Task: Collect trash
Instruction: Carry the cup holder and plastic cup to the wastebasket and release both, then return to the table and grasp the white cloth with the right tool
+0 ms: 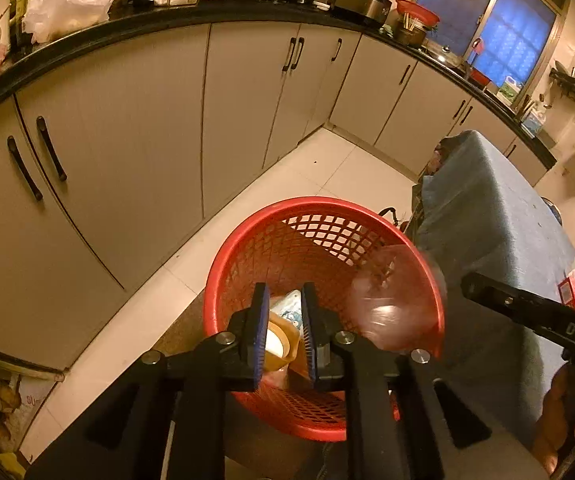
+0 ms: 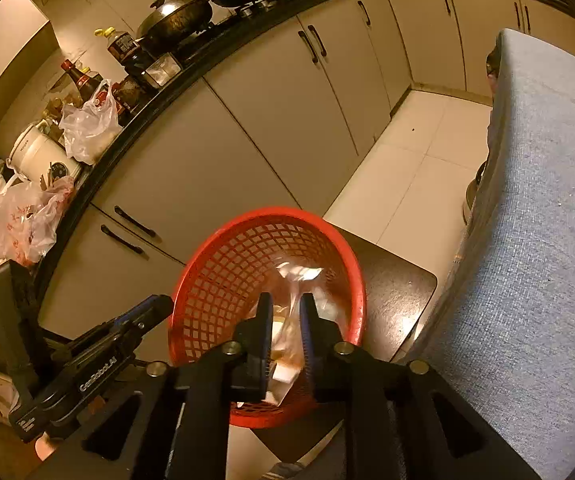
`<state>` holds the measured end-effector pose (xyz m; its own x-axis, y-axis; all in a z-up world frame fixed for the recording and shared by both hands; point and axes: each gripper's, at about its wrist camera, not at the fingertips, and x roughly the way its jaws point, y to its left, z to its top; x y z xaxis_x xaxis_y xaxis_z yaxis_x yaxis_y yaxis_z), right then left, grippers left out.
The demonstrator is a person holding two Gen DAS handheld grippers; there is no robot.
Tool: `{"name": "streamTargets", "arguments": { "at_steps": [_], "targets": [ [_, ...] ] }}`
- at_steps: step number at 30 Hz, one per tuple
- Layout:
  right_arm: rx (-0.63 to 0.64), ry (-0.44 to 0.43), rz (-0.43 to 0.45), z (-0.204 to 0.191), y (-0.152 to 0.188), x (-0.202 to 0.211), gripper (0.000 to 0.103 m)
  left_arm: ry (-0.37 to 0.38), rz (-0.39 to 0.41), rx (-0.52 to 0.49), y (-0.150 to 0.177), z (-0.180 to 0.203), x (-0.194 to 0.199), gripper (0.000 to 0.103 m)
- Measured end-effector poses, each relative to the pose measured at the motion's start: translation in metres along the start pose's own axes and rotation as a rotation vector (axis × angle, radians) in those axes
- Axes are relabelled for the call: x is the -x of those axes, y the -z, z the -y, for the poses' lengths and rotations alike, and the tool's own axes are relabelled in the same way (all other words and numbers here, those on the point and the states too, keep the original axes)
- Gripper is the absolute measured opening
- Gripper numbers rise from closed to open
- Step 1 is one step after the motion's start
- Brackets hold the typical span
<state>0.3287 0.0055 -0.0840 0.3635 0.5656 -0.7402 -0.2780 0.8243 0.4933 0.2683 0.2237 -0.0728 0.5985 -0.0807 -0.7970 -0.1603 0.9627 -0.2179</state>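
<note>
left wrist view: the left gripper [image 1: 283, 322] points down into a red mesh wastebasket [image 1: 271, 232] that stands on the pale tiled floor [image 1: 327, 168] beside a table under a blue-grey cloth [image 1: 487, 216]. its jaws stand a little apart, and nothing is pressed between the pads. seen through the gap, down in the basket, lie a round yellowish container with a pale lid [image 1: 281, 342] and a light printed wrapper [image 1: 289, 308]. to the right, a blurred clear plastic bag [image 1: 391, 304] is over the basket's right side, just inside the rim. the right gripper [image 1: 467, 280] reaches in from the right edge; from here i cannot tell how its jaws stand. cream cabinet doors [image 1: 127, 140] with dark handles run under a black countertop [image 1: 87, 40].

right wrist view: the right gripper [image 2: 286, 320] also aims into the wastebasket [image 2: 215, 280]. its jaws are slightly parted, and the clear plastic bag [image 2: 297, 280] hangs in the gap and trails forward over the basket's inside; whether the pads touch the film i cannot tell. a white piece [image 2: 279, 376] shows low between the fingers. the left gripper [image 2: 159, 304] comes in from the left with its tip at the basket's rim. a dark mat [image 2: 395, 292] lies on the floor between the basket and the cloth-covered table [image 2: 539, 240].
</note>
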Motion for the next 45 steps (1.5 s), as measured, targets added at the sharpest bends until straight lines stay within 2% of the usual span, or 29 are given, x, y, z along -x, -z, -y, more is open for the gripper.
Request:
{"name": "streamTargets", "arguments": {
  "at_steps": [2,7,12,14,22,28,36,45],
  "targets": [
    [-0.007,-0.007,-0.002,0.002,0.0,0.001,0.017,-0.004,0.007,-0.006,0.0,0.003,0.004,0.023],
    [-0.022,-0.019,0.014,0.004,0.001,0.01,0.017,0.003,0.02,-0.014,0.001,0.008,0.013,0.025],
    [-0.037,-0.025,0.026,0.007,0.004,0.023,0.027,-0.004,0.026,-0.026,0.003,0.015,0.021,0.03],
    [-0.039,-0.023,0.026,0.008,0.006,0.027,0.028,-0.005,0.029,-0.029,0.004,0.017,0.024,0.034],
    [-0.061,-0.036,0.054,0.02,0.021,0.055,0.03,-0.005,0.04,-0.053,0.009,0.036,0.038,0.034],
    [-0.092,-0.053,0.097,0.036,0.035,0.091,0.032,0.031,0.06,-0.109,0.016,0.069,0.055,0.039],
    [-0.15,-0.051,0.153,0.073,0.056,0.14,0.036,0.094,0.065,-0.218,0.03,0.132,0.07,0.042],
    [-0.256,0.006,0.266,0.149,0.093,0.229,0.036,0.169,0.033,-0.341,0.05,0.202,0.074,0.045]
  ]
}}
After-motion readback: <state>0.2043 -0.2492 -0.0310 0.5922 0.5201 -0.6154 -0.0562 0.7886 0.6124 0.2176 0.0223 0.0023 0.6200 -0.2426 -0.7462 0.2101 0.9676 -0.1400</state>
